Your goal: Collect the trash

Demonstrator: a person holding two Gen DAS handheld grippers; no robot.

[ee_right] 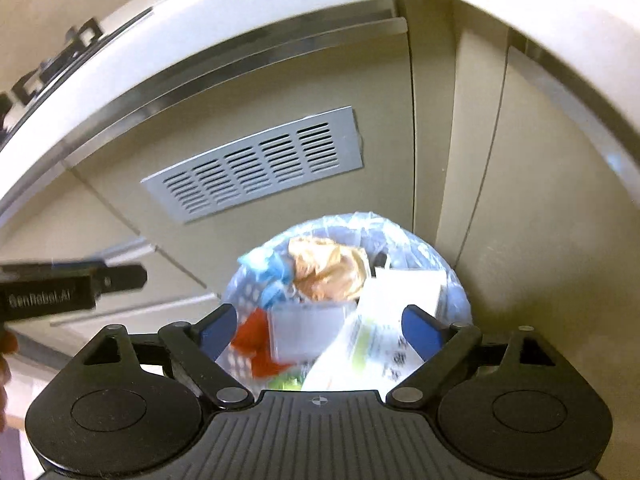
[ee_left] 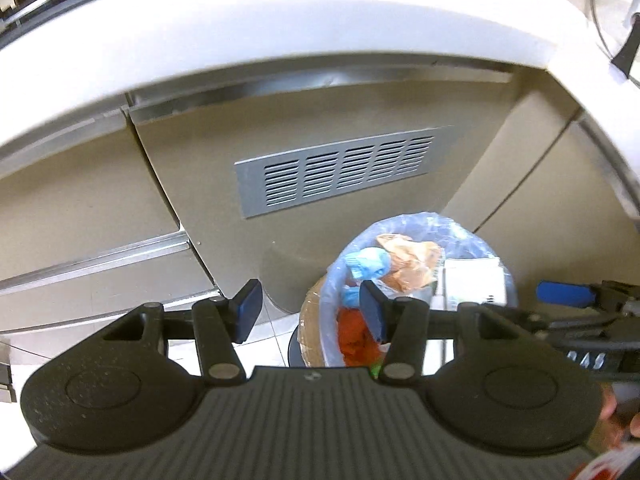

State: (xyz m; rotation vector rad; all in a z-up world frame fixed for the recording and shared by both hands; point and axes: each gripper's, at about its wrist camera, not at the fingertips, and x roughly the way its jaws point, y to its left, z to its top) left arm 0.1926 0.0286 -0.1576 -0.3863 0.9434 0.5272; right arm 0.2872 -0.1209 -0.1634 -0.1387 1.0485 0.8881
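Observation:
A round bin lined with a pale blue plastic bag stands on the floor against the cabinet and is full of trash. On top lie a crumpled tan bag, a blue wad, a red-orange piece and white packets. My left gripper hangs above the bin's left rim, open with nothing between its pads. My right gripper hovers over the bin, open wide and empty. Below it lie printed white packaging and the tan bag.
A beige cabinet front with a grey vent grille rises behind the bin, under a white countertop. Drawers lie to the left and a tall cabinet door to the right. A stove hob sits on the counter. Pale floor tiles show beside the bin.

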